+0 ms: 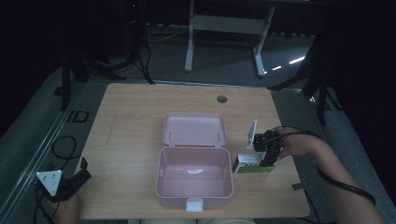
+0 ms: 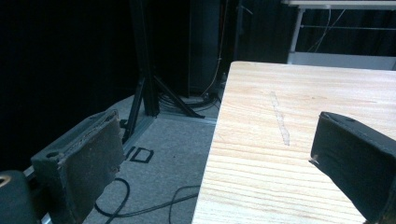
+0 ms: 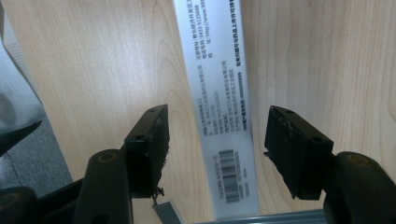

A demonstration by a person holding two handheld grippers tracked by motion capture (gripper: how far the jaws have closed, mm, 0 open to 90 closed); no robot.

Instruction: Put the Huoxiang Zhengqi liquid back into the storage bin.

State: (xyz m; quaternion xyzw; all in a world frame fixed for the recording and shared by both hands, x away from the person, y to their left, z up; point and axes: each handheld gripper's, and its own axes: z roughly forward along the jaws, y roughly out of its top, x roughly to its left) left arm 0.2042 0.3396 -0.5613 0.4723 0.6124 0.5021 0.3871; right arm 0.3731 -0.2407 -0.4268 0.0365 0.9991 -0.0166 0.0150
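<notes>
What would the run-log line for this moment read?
right gripper: open, straddling small box | left gripper: open, idle | pink case: lid open

Your left gripper (image 1: 79,173) rests open-jawed at the table's (image 1: 130,112) near-left corner; your right gripper (image 1: 266,156) hangs spread, pointing down, near its right edge.

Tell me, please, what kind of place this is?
Probably a recording studio or lab, not a home: black curtains surround a lone wooden table, stands and cables sit on the grey floor, and a person holds a hand-held gripper.
</notes>
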